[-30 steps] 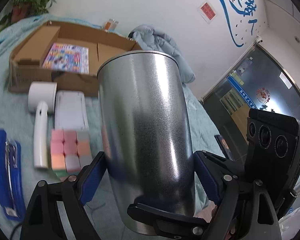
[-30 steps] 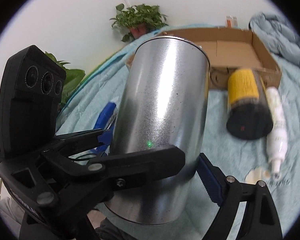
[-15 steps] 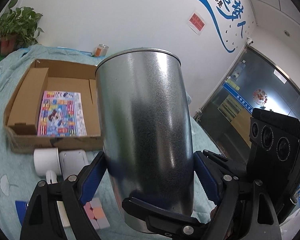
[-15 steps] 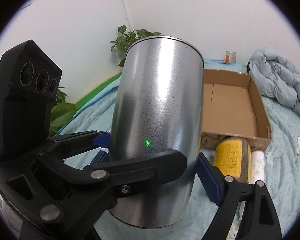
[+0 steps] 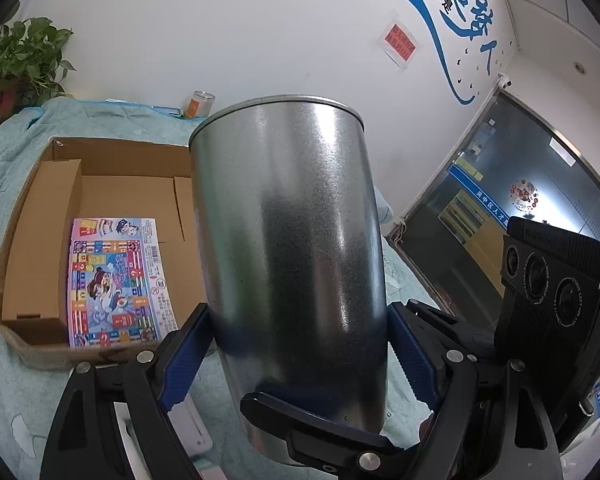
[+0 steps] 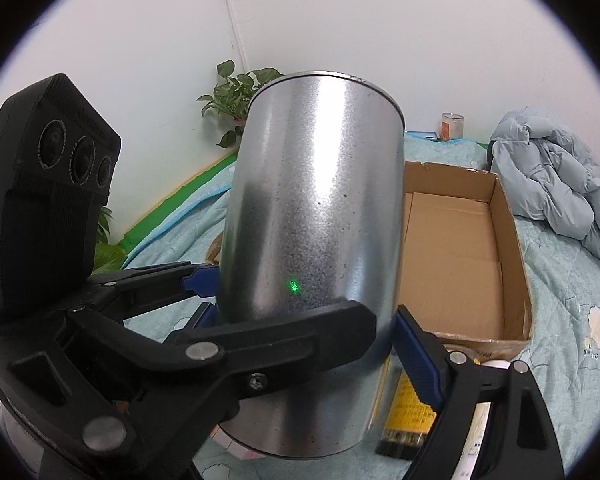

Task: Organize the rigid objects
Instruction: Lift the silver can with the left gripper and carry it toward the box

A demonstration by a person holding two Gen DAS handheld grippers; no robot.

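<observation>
I have both tools, left tool (image 5: 296, 354) and right tool (image 6: 304, 320), clamped on the upright galvanised steel bucket (image 5: 292, 248), held aloft; the open brown cardboard box (image 5: 100, 184) lies ahead, below.

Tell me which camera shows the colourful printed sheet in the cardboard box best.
The left wrist view: the printed sheet lies plainly on the cardboard box floor. In the right wrist view the metal bucket hides that side.

metal can (image 6: 312, 208) gripped by both tongs, cardboard box (image 6: 460, 248) behind
</observation>
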